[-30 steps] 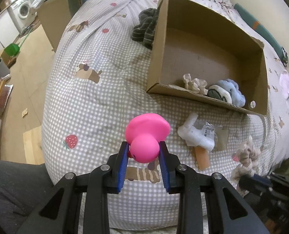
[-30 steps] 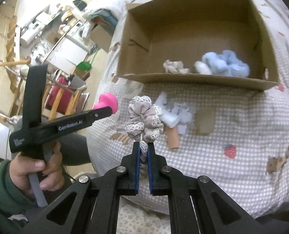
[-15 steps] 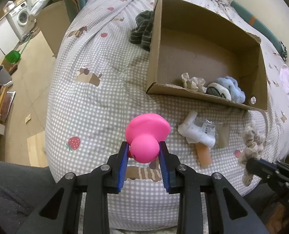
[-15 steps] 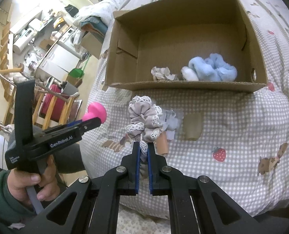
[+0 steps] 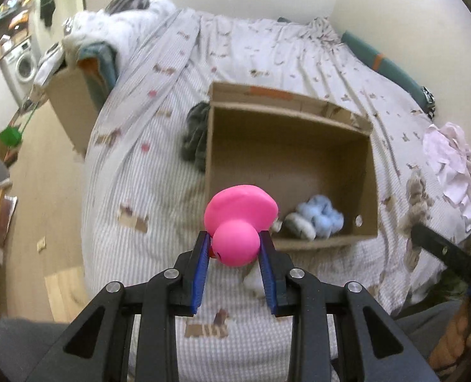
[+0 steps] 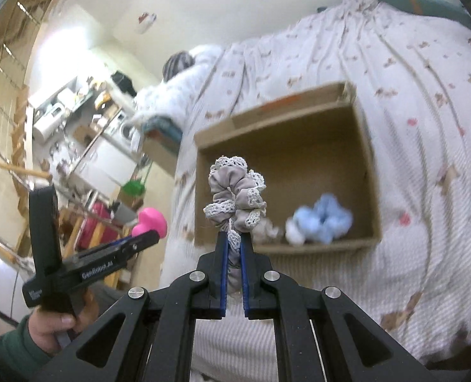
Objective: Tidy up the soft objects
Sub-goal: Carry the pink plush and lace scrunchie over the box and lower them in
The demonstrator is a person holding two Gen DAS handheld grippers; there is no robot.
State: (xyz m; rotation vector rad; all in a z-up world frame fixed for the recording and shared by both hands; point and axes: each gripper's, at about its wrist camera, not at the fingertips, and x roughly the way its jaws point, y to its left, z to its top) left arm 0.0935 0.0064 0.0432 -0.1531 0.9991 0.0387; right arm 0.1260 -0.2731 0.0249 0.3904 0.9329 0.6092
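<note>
The pink rubber toy [image 5: 238, 219] was clamped between the blue pads of the left gripper [image 5: 235, 248], held above the near-left corner of the open cardboard box [image 5: 372, 165]. The grey lace-trimmed scrunchie [image 6: 235, 200] was pinched upright in the closed right gripper [image 6: 234, 248], in front of the box's near wall. A light-blue fluffy scrunchie [image 5: 321, 216] lay inside the box at its near wall. The box rested on the checked bedspread [image 5: 146, 191].

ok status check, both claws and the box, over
Left claw shut on pink toy. Right claw shut on grey scrunchie. Cardboard box ahead, open, blue scrunchie inside. Nothing blocking.
</note>
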